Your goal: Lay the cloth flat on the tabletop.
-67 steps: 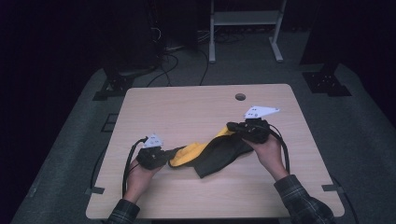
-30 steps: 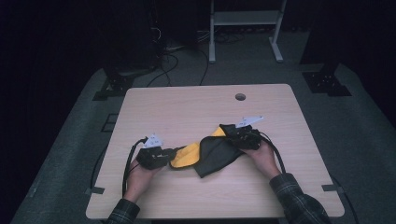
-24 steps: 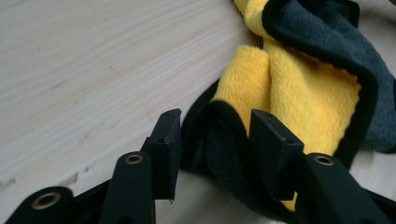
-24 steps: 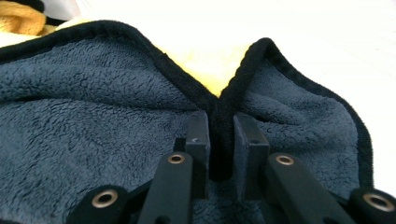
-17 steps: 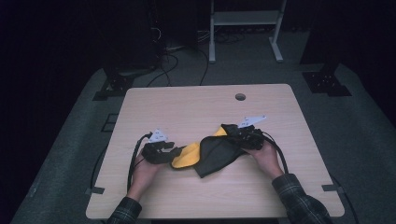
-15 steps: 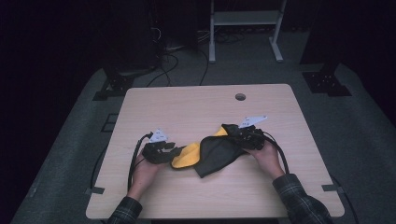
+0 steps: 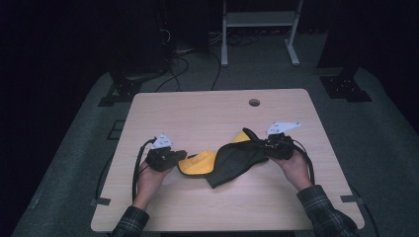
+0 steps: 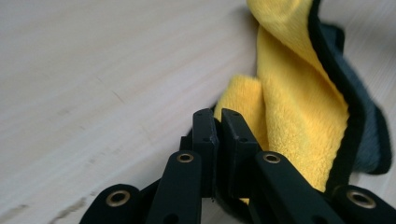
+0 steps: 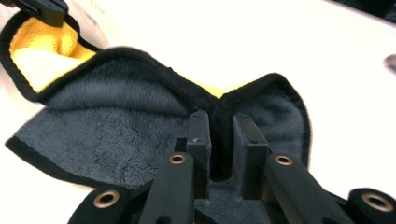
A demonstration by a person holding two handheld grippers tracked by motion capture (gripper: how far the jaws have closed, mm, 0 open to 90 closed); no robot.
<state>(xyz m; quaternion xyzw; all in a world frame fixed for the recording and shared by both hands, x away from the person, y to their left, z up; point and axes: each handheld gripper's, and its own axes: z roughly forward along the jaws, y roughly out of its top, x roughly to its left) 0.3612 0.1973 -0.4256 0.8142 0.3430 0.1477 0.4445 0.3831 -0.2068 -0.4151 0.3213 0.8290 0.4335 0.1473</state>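
yellow plush on one face and dark grey on the other, the cloth point(image 7: 225, 160) lies crumpled near the middle of the wooden table point(image 7: 197, 113) in the high view, strung between the two tools. the left gripper point(image 7: 170, 157) sits at its yellow end, the right gripper point(image 7: 264, 147) at its dark end, which is lifted a little off the wood. the span between them sags and folds on itself, so if the hands pull apart unevenly the cloth would likely twist rather than spread flat.

in the left gripper view the jaws have just been closing and now stand almost together, pinching the black-bound edge of the cloth point(image 8: 299, 121) where the yellow pile bunches up. the bite looks shallow, near the hem only; a sharp tug from the other side could drag that edge out.

in the right gripper view the jaws are clamped on a gathered ridge of the grey side point(image 9: 140, 126), with the hem rising between them. the left gripper point(image 9: 39, 7) shows far off at the yellow corner. the risk here is that more than one layer is caught in the pinch, so a lift would carry a bunched fold up instead of a single corner.
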